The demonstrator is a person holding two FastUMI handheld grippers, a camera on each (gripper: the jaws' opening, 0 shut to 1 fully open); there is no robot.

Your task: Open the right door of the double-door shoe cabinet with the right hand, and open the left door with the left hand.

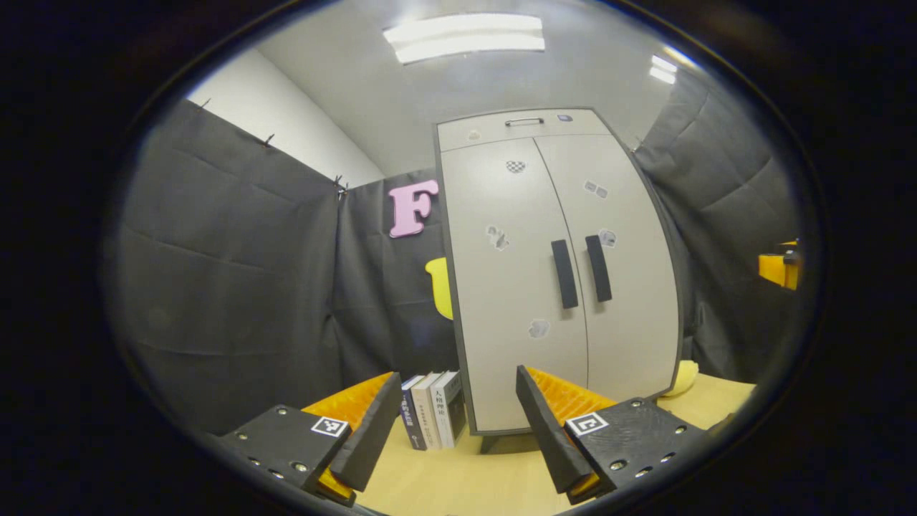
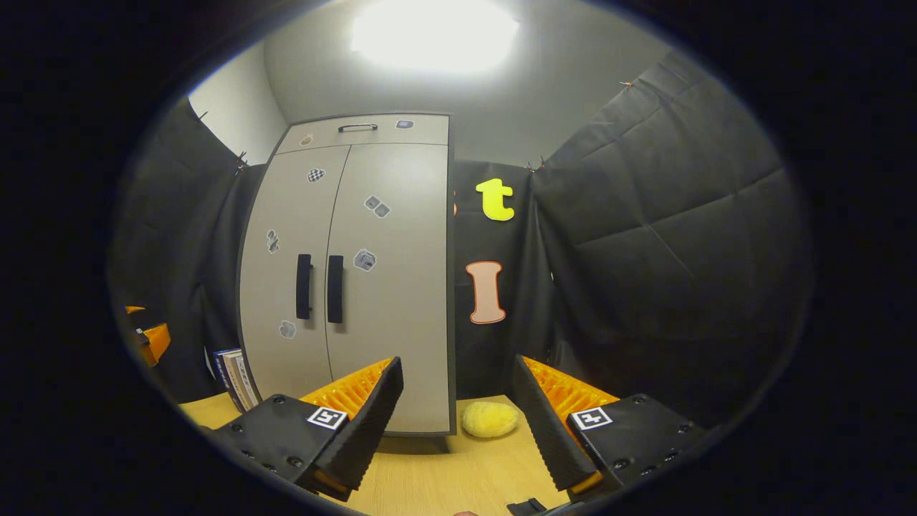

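Observation:
A pale grey double-door shoe cabinet (image 1: 559, 272) (image 2: 358, 272) stands on the wooden table, both doors closed. Two dark vertical handles sit side by side at the centre seam: the left door's handle (image 1: 564, 274) (image 2: 304, 286) and the right door's handle (image 1: 599, 268) (image 2: 334, 288). My left gripper (image 1: 458, 383) is open, well short of the cabinet and aimed at its lower left. My right gripper (image 2: 458, 369) is also open, pointing past the cabinet's right edge, with nothing between its fingers. The right gripper (image 1: 779, 269) shows far right in the left gripper view; the left gripper (image 2: 147, 337) shows far left in the right gripper view.
Three books (image 1: 433, 419) (image 2: 236, 376) stand upright against the cabinet's left side. A yellow sponge-like lump (image 2: 489, 419) (image 1: 684, 378) lies on the table (image 2: 444, 473) by the cabinet's right foot. A drawer with a metal handle (image 1: 524, 122) tops the cabinet. Black cloth walls close in all round.

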